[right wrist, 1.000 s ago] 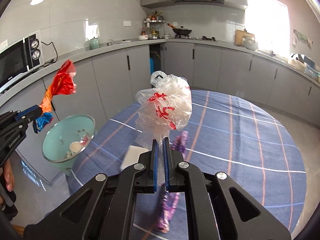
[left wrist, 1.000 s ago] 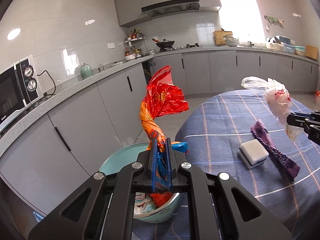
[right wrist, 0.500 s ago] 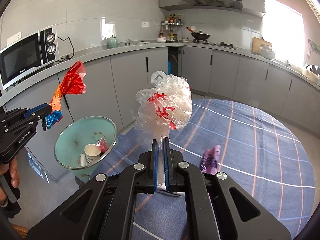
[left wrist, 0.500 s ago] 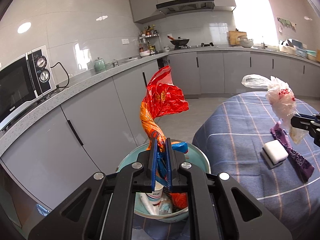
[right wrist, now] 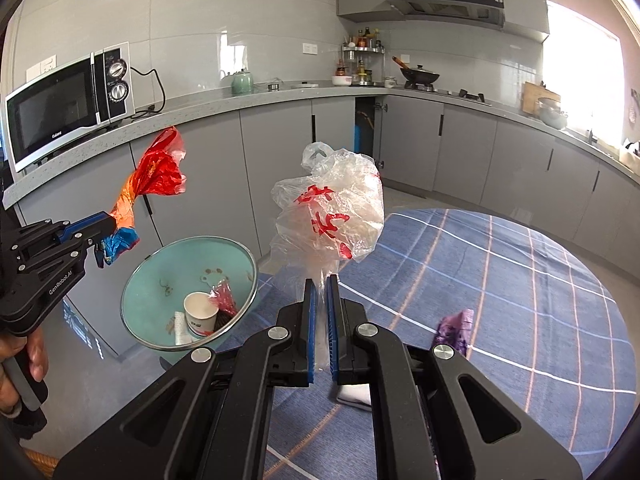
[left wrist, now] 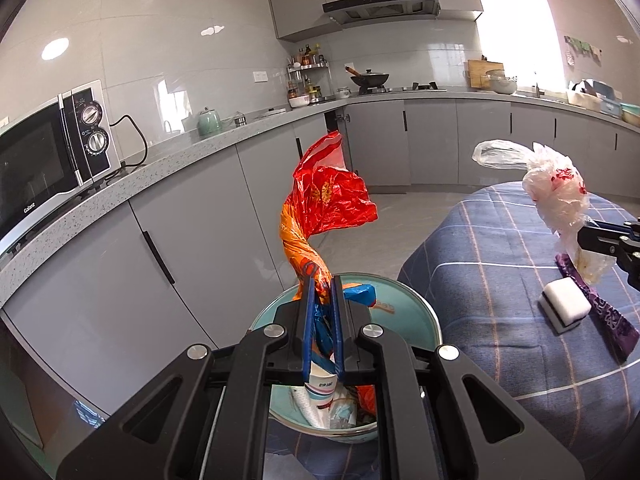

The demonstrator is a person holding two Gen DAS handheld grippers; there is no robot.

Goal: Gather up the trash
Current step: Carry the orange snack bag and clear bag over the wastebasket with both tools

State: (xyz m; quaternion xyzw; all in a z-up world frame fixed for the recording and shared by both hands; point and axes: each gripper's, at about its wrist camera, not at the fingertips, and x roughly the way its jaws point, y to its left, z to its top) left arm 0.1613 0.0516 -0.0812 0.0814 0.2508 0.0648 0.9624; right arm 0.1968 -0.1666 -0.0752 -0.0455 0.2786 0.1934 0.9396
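Note:
My left gripper (left wrist: 322,280) is shut on a twisted red, orange and blue snack wrapper (left wrist: 326,204) that stands up above a teal bin (left wrist: 404,296). The bin (right wrist: 160,276) holds a paper cup (right wrist: 200,314) and other scraps. From the right wrist view the same wrapper (right wrist: 154,178) and left gripper (right wrist: 105,229) hang just left of the bin's rim. My right gripper (right wrist: 321,280) is shut on a clear plastic bag with red print (right wrist: 330,216), held over the blue checked table (right wrist: 520,280) to the right of the bin. That bag (left wrist: 560,196) shows at the right of the left wrist view.
A white sponge (left wrist: 566,306) and a purple wrapper (left wrist: 608,316) lie on the tablecloth; the purple wrapper (right wrist: 454,328) sits right of my right gripper. Grey cabinets and a counter with a microwave (right wrist: 68,104) run behind the bin. A hand (right wrist: 24,356) holds the left gripper's handle.
Both grippers have swung left toward the bin, still holding their trash. The bin now sits more fully under the left gripper and closer to the right one.

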